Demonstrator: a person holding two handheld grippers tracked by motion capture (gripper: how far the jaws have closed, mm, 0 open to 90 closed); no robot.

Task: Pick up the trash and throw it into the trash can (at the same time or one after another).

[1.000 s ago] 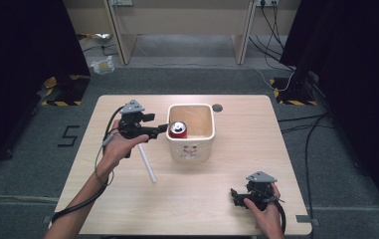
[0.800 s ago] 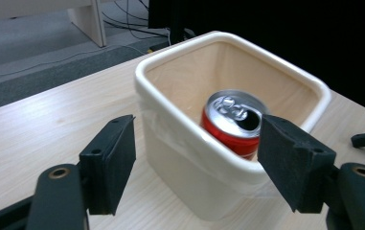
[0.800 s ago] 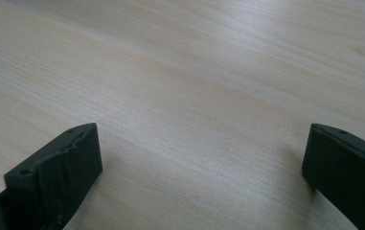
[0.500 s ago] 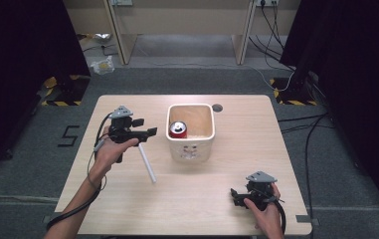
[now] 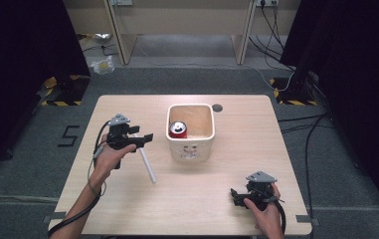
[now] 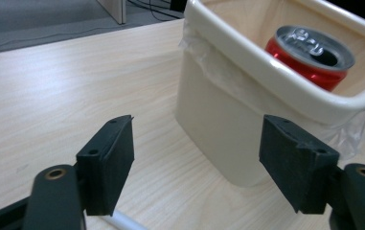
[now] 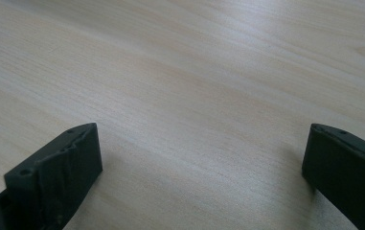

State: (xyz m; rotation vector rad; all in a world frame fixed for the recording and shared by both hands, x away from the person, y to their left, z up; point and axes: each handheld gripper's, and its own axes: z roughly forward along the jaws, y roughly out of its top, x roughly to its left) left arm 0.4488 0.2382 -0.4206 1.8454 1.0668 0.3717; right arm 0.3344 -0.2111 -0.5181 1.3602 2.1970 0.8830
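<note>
A red can (image 5: 179,130) with a silver top stands upright inside the cream bin (image 5: 191,147) near the table's (image 5: 256,139) far edge, while the left gripper (image 5: 146,139), its empty jaws having just been opening, hovers just left of the bin.

desk (image 5: 127,199): pale wood
bin (image 5: 191,144): stood near the desk's far middle
white tube (image 5: 147,164): lay left of the bin

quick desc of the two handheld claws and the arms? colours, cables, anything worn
Both claws, left and right, are black with two flat rectangular black jaws; screw holes show near the pads. Each carries a grey three-cornered plate on top and trails a dark cable along the forearm. Forearms are bare, no sleeves or gloves visible.
</note>
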